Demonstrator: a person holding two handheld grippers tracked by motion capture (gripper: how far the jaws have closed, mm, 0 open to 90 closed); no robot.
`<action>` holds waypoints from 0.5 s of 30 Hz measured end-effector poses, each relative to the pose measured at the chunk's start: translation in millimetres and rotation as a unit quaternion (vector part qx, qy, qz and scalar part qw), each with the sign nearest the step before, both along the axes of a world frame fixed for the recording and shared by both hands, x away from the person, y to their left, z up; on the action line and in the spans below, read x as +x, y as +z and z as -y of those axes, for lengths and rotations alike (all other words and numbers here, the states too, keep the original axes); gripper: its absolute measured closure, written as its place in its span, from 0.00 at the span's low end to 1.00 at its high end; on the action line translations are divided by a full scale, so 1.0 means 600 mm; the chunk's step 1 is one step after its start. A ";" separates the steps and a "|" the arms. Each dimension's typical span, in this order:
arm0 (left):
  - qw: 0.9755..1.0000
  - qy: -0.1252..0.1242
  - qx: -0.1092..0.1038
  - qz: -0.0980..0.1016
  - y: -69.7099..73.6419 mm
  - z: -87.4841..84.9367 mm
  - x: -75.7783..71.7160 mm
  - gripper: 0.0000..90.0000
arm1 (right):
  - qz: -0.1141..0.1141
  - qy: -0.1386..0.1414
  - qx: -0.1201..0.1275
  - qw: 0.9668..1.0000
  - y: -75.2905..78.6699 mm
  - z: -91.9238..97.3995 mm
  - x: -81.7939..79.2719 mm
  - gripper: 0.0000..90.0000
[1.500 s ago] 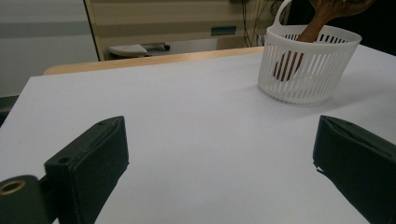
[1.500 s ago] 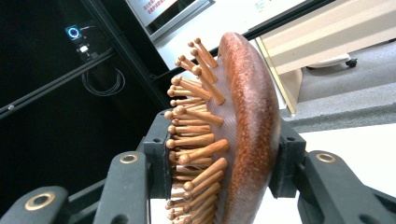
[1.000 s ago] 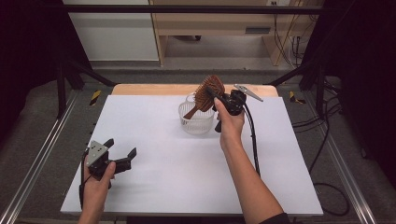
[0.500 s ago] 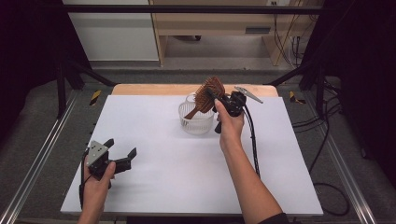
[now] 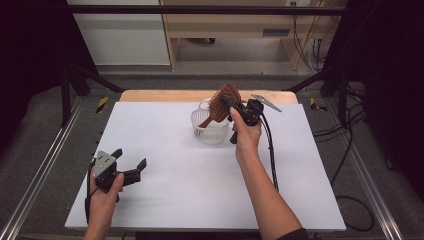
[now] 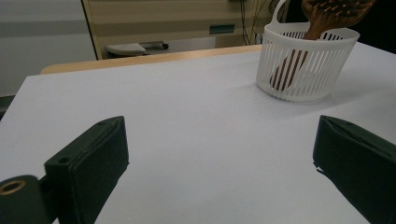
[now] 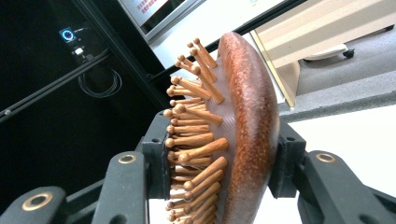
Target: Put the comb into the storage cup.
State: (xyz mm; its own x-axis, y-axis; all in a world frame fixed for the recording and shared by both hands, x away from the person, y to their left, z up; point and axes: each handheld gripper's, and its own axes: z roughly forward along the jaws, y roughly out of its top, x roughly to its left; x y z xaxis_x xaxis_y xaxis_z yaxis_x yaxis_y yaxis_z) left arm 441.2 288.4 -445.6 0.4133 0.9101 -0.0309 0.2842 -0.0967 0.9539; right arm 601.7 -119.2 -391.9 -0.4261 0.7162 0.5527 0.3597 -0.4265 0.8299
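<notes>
A wooden hairbrush (image 5: 223, 102) with peg bristles stands tilted, its handle down inside a small white slatted basket (image 5: 210, 131) at the far middle of the table. My right gripper (image 5: 230, 102) is shut on the brush head; in the right gripper view the hairbrush (image 7: 236, 135) sits between the pads, one on the bristles, one on the smooth back. My left gripper (image 5: 131, 162) rests near the table's front left, held by a hand, open with nothing between its fingers. In the left gripper view the basket (image 6: 306, 63) and the brush handle inside it are ahead at the right.
The white table top (image 5: 165, 175) spans the middle, with a wooden strip (image 5: 165, 95) along its far edge. A metal rail (image 5: 40, 170) runs along the left side. Cables (image 5: 345, 165) trail on the floor at the right.
</notes>
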 end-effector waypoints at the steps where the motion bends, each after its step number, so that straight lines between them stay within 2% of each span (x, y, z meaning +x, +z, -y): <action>1: 1.000 0.000 0.000 0.000 0.000 0.000 0.000 0.04 | 0.001 0.000 0.000 1.000 -0.001 0.000 0.000 0.58; 9: 1.000 0.000 0.002 0.000 0.000 0.000 0.000 0.04 | -0.005 0.001 0.006 1.000 -0.008 0.006 0.000 0.58; 15: 1.000 -0.001 0.002 0.001 0.001 0.001 0.000 0.04 | -0.008 -0.001 0.001 1.000 -0.015 0.008 -0.001 0.57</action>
State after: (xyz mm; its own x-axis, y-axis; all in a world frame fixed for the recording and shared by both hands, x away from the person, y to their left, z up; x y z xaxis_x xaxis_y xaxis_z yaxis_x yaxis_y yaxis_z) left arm 440.9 288.0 -445.3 0.4155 0.9092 -0.0269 0.2821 -0.1007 0.9541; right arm 601.3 -124.1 -401.1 -0.4160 0.7162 0.5603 0.3718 -0.4283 0.8236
